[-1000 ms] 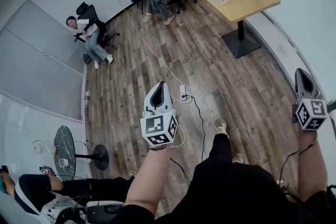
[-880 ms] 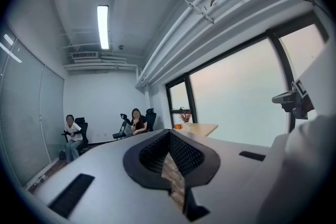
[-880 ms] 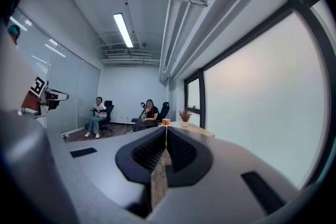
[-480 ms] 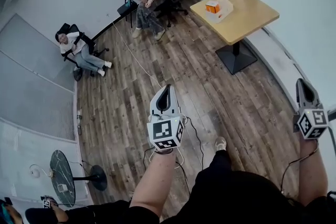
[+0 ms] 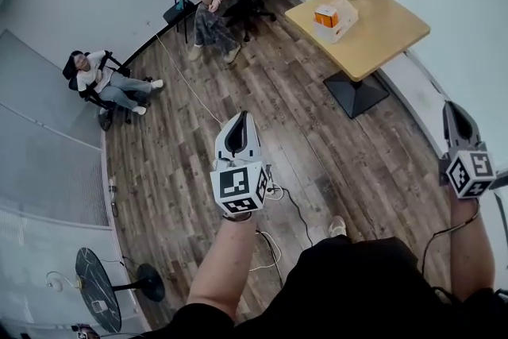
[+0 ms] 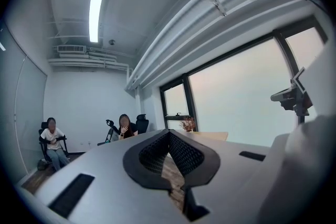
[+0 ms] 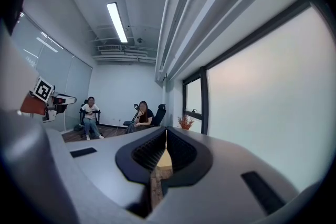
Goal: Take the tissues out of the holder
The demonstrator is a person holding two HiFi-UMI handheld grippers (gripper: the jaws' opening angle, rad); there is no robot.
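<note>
Both tools are empty: our left gripper (image 5: 241,120) and right gripper (image 5: 453,109) each have jaws pressed together at the tips, with nothing between them. The white holder (image 5: 344,15) sits on the wooden table (image 5: 385,32), well ahead, right of the left gripper and left of the right one. An orange pack (image 5: 325,13) sits at its left end. Its long axis slants across our reach, and it is too small for us to tell which way it opens.

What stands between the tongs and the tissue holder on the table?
Nothing visible: only open wooden floor lies between the left tongs, the right tongs and the table bearing the tissue holder.
</note>
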